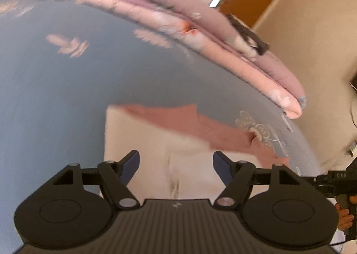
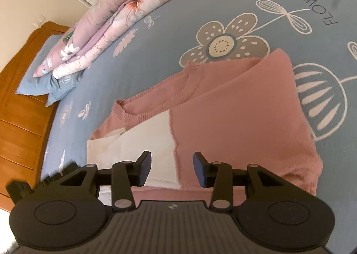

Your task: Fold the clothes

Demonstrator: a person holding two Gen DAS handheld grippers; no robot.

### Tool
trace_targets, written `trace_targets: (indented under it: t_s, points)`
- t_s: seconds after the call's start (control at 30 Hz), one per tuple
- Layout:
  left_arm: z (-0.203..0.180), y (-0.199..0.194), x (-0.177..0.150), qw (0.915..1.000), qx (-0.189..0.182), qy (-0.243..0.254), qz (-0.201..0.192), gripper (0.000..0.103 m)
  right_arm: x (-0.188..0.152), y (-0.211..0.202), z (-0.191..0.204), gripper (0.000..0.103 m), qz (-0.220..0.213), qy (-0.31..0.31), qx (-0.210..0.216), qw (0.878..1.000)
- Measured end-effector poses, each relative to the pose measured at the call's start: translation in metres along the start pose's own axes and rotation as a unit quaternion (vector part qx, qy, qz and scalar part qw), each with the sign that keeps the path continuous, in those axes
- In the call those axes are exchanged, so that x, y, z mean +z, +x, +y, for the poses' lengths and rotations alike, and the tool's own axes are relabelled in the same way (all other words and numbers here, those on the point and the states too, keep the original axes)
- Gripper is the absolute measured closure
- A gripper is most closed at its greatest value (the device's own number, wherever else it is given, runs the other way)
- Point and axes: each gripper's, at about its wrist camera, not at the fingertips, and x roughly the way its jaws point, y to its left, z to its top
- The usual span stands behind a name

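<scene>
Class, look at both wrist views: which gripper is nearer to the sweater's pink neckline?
Right. The right gripper hovers open over the sweater, its neckline just ahead. The left gripper hovers open over the white part; no neckline shows there.

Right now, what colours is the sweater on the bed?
The sweater is pink with a white panel; the right wrist view shows it best.
</scene>
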Motion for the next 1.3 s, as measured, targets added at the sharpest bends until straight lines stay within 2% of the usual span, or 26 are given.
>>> trace_targets:
  t_s: [0.13,0.23,0.3,0.4,0.47,0.5,0.6,0.73,0.77,0.83,1.07,1.13,1.2,1.23,1.3]
  points:
    - [-0.016,0.03,0.037,0.9982,0.013,0.055,0.022,0.031,-0.012,-0.006,0.007,0.055,0.001,0.009,-0.028,1.0]
    - [-0.051,0.047,0.061,0.9889,-0.002,0.145,0.034,0.031,-0.017,-0.015,0.007,0.055,0.0,0.014,-0.046,0.999]
    - [-0.082,0.065,0.077,0.977,-0.027,0.207,0.043,0.031,-0.019,-0.021,0.002,0.051,-0.006,0.012,-0.054,0.998]
    - [-0.136,0.103,0.092,0.946,-0.078,0.31,0.054,0.031,-0.02,-0.031,-0.014,0.05,-0.017,0.029,-0.058,0.998]
    - [-0.172,0.134,0.094,0.9169,-0.107,0.38,0.06,0.033,-0.019,-0.04,-0.022,0.05,-0.038,0.028,-0.069,0.997]
    - [-0.192,0.15,0.093,0.8982,-0.121,0.418,0.061,0.033,-0.017,-0.045,-0.026,0.05,-0.049,0.026,-0.077,0.996]
    - [-0.245,0.198,0.079,0.8337,-0.174,0.519,0.072,0.034,-0.009,-0.058,-0.039,0.05,-0.08,0.02,-0.1,0.992]
    - [-0.293,0.246,0.038,0.7211,-0.235,0.64,0.122,0.038,-0.004,-0.07,-0.062,0.05,-0.1,0.043,-0.091,0.99]
    - [-0.299,0.255,0.032,0.7039,-0.25,0.65,0.139,0.039,-0.004,-0.073,-0.067,0.05,-0.104,0.048,-0.089,0.989]
    - [-0.307,0.267,0.021,0.6819,-0.267,0.662,0.157,0.039,-0.005,-0.076,-0.077,0.05,-0.11,0.059,-0.083,0.989]
    - [-0.316,0.295,0.009,0.6375,-0.32,0.671,0.203,0.04,0.011,-0.065,-0.092,0.051,-0.116,0.069,-0.073,0.988]
    - [-0.319,0.298,0.005,0.6186,-0.341,0.675,0.213,0.04,0.017,-0.063,-0.093,0.051,-0.123,0.071,-0.069,0.987]
    - [-0.323,0.3,0.001,0.6069,-0.357,0.678,0.21,0.04,0.024,-0.061,-0.096,0.051,-0.126,0.073,-0.067,0.987]
    - [-0.326,0.303,0.002,0.6087,-0.367,0.671,0.212,0.04,0.026,-0.06,-0.097,0.051,-0.128,0.075,-0.068,0.987]
    - [-0.33,0.309,0.005,0.6178,-0.38,0.652,0.222,0.038,0.029,-0.059,-0.099,0.051,-0.127,0.076,-0.068,0.987]
